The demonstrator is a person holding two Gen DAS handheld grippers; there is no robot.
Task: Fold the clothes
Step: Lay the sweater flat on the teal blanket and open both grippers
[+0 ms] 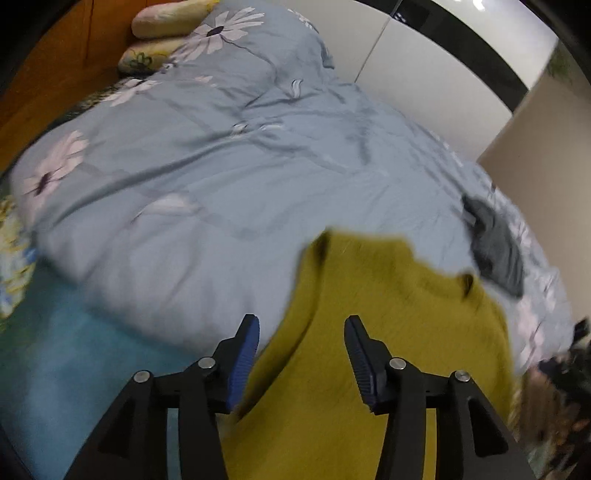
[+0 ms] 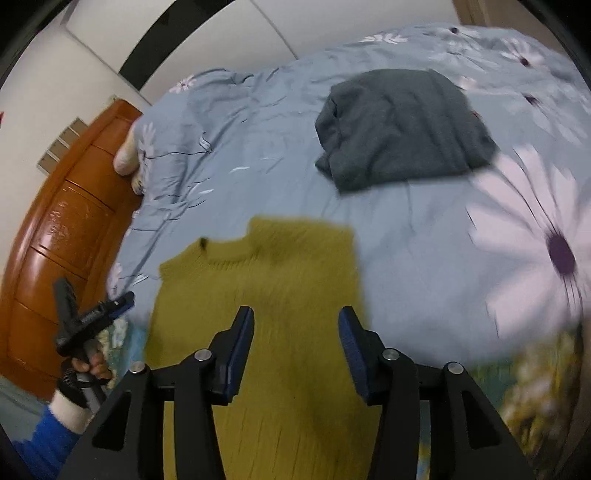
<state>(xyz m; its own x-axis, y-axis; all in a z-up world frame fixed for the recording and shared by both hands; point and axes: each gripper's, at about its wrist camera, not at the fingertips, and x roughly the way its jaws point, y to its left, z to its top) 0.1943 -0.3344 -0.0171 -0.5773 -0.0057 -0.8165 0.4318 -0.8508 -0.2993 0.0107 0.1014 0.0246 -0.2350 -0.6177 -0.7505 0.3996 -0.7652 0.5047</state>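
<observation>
An olive-yellow knit sweater point(image 1: 388, 332) lies flat on the bed, collar away from me; it also shows in the right wrist view point(image 2: 266, 295). A dark grey folded garment point(image 2: 402, 125) lies further back on the duvet, seen at the right in the left wrist view point(image 1: 495, 243). My left gripper point(image 1: 301, 332) is open and empty above the sweater's left part. My right gripper point(image 2: 295, 321) is open and empty above the sweater's middle. The left gripper also shows in the right wrist view point(image 2: 92, 302), held by a hand at the sweater's left edge.
A blue-grey duvet point(image 1: 221, 166) with white daisies covers the bed. Pillows point(image 1: 166, 22) lie at the head. A wooden headboard point(image 2: 66, 229) stands at the left. White wardrobe doors point(image 1: 424, 66) are behind the bed. A floral sheet point(image 2: 535, 387) shows at the near edge.
</observation>
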